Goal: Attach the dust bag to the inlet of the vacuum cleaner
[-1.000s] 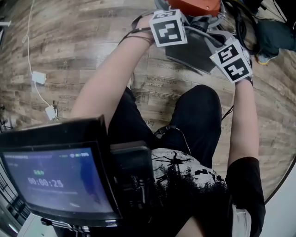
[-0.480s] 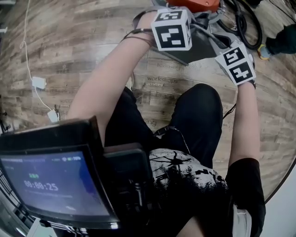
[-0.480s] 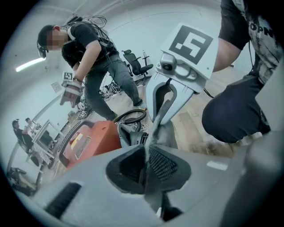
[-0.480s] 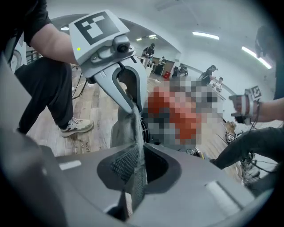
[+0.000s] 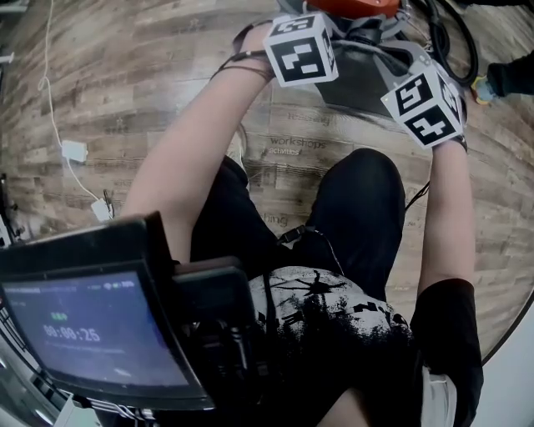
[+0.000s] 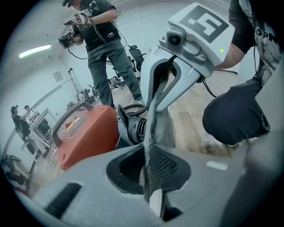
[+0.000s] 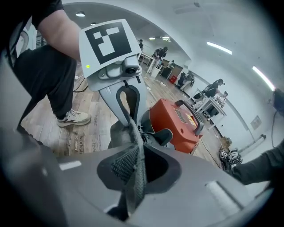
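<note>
Wood floor (image 5: 125,100) w/ two white adapters (image 5: 73,151) on a cable at 9 o'clock, head view. Lit screen (image 5: 92,329) at 7 o'clock. Left gripper view: standing person (image 6: 104,48) at 11 o'clock, office chair (image 6: 136,52) just beside. Right gripper view: sneaker (image 7: 73,118) at 9 o'clock.

grey fabric dust bag (image 6: 163,128), held up taut by its pinched edge, close beside black ribbed inlet (image 6: 133,128) of orange vacuum cleaner (image 6: 86,135), handle up.

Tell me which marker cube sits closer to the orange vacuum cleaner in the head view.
The left gripper's cube, just below the orange vacuum cleaner; the right gripper's cube sits lower and further right.
</note>
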Tool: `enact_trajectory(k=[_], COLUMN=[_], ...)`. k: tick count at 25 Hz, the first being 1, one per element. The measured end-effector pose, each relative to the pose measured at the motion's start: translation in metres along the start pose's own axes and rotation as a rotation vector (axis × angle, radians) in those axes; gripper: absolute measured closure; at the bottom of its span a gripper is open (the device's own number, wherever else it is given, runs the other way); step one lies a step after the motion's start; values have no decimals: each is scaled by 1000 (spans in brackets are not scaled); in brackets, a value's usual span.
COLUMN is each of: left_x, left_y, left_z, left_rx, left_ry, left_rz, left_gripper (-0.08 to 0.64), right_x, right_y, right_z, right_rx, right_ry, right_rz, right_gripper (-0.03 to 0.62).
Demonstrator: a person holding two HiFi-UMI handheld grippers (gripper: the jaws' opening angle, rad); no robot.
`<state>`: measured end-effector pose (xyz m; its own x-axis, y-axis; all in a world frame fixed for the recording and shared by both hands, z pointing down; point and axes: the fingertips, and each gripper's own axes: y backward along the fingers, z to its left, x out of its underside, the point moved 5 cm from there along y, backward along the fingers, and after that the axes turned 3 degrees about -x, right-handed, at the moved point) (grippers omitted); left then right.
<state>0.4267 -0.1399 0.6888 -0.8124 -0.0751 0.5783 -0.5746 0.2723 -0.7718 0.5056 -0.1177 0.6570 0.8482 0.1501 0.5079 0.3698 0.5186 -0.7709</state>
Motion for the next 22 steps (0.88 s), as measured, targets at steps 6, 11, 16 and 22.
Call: enact_trajectory(k=[6,11,16,22], left_x=[-13,-12,-9,-14], left_y=[5,7,7,2], left_z=[1,0,-1,-7], left_rx=[-30,-43,-38,-23], left_ry=[-58,-53,-21,-12], left_rz=[-28,-35,-48,-89], left_gripper=[525,522,494,348], right_x=[17,21,22,25], right_y=[4,4,0,1], right_z=[2,3,2,4], right_rx=[-5,-2,-20,-19], right_ry=[-89,-114,-120,-152], right_rz=[-49,-67,-63,-84], right_gripper=[557,554,531,328])
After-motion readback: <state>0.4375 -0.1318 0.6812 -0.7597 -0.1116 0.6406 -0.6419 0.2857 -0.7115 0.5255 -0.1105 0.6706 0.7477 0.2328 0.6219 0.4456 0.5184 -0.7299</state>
